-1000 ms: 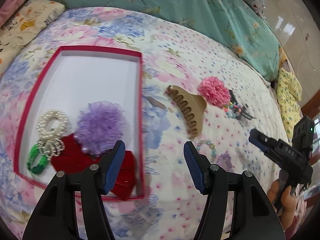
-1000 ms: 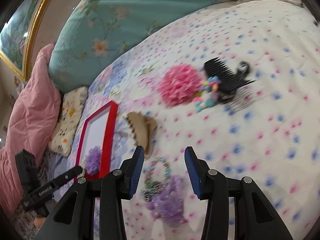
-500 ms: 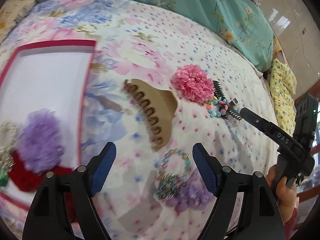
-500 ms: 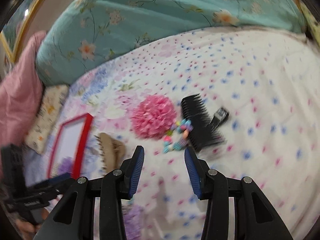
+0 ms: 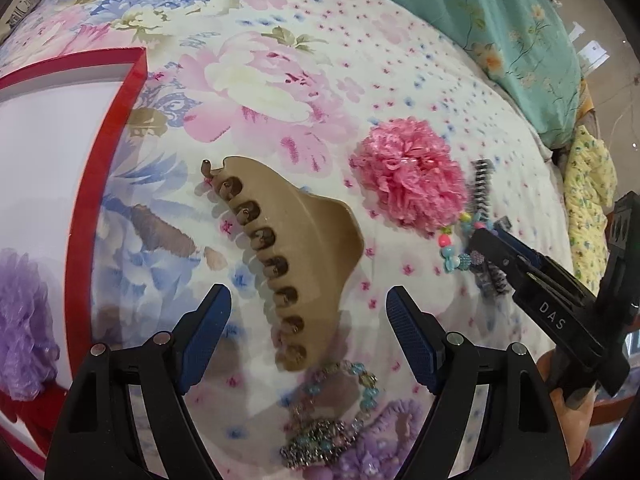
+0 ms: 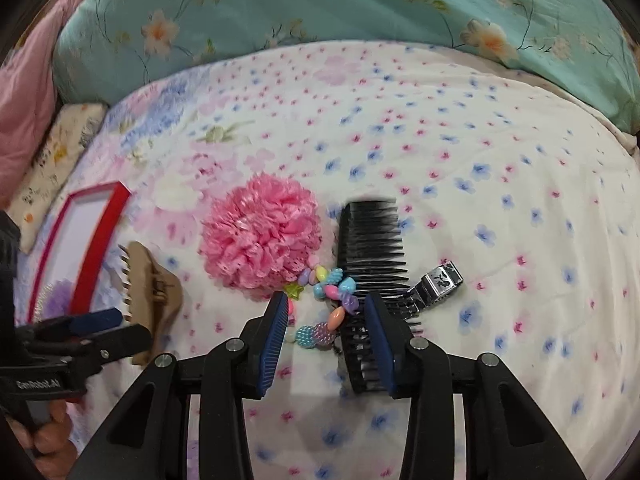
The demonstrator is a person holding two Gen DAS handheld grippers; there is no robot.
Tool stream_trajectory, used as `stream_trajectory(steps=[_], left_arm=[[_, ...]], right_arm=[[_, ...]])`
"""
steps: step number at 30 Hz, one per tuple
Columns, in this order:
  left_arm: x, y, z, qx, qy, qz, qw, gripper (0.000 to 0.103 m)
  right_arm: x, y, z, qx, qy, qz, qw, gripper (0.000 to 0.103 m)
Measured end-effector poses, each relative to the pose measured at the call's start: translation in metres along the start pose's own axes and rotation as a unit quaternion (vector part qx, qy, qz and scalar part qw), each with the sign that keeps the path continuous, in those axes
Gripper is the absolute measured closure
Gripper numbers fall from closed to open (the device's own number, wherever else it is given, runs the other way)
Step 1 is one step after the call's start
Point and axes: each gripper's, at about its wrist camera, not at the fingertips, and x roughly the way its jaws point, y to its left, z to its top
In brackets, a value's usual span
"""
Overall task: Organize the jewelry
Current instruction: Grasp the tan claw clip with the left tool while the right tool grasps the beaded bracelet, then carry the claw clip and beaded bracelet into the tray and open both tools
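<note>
Two grippers work over a flowered bedspread [image 6: 480,128] strewn with hair things. The left gripper [image 5: 308,320] has just been opening and now stands spread wide, its blue pads on either side of the lower end of a tan claw clip [image 5: 296,248], which lies flat on the bed with nothing pressing on it. Just below that clip sit a beaded bracelet [image 5: 340,400] and a purple scrunchie [image 5: 384,440], touching each other. A red-rimmed box [image 5: 96,200] lies to the left, with another purple scrunchie [image 5: 20,320] inside it (only part of the box shows).

The right gripper [image 6: 326,320] has just been closing and is partly spread, with a string of pastel beads [image 6: 328,300] between its pads; whether the pads touch the beads I cannot tell. Its right pad lies over a black comb [image 6: 372,240]. A pink pompom scrunchie [image 6: 260,240] sits just beside the beads on the left, and a small silver clasp [image 6: 438,282] lies beside the comb on the right. Beyond the bedspread runs a teal floral quilt [image 6: 320,4].
</note>
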Motion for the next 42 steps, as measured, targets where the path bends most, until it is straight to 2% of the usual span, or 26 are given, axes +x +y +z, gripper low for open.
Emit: stream_trajectory(steps=[1, 4, 5, 6, 7, 8, 10, 22, 24, 42], left_arm=[[0.003, 0.000, 0.001, 0.001, 0.000, 0.004, 1.0000, 0.023], [0.004, -0.002, 0.003, 0.013, -0.009, 0.020, 0.9997, 0.027], [0.004, -0.002, 0.004, 0.017, -0.014, 0.026, 0.9994, 0.037], [0.004, -0.002, 0.005, 0.020, -0.016, 0.026, 0.9993, 0.052], [0.004, -0.001, 0.005, 0.023, -0.016, 0.017, 0.9995, 0.058], [0.004, 0.000, 0.005, 0.023, -0.015, 0.010, 0.9996, 0.059], [0.001, 0.001, 0.002, 0.032, -0.022, 0.009, 0.9992, 0.059], [-0.038, 0.015, -0.022, 0.048, -0.047, -0.015, 0.9976, 0.060], [-0.048, 0.017, -0.025, 0.052, -0.055, -0.014, 0.9971, 0.064], [-0.109, 0.052, -0.040, 0.038, -0.111, -0.011, 0.9930, 0.064]], right_arm=[[0.002, -0.002, 0.000, 0.000, -0.002, -0.006, 1.000, 0.068], [0.004, -0.010, -0.001, 0.013, -0.009, -0.002, 1.000, 0.089], [0.003, -0.011, 0.000, 0.015, -0.009, -0.003, 1.000, 0.090], [0.002, -0.011, 0.000, 0.017, -0.009, 0.001, 1.000, 0.090], [0.001, -0.012, -0.001, 0.024, -0.008, 0.013, 1.000, 0.091], [-0.001, -0.014, -0.001, 0.032, -0.008, 0.027, 0.999, 0.093], [-0.005, -0.014, -0.002, 0.048, -0.009, 0.044, 0.998, 0.096], [-0.049, 0.007, -0.014, 0.095, -0.037, 0.139, 0.985, 0.096], [-0.055, 0.012, -0.016, 0.097, -0.042, 0.145, 0.984, 0.096], [-0.074, 0.073, -0.011, 0.068, -0.050, 0.195, 0.977, 0.096]])
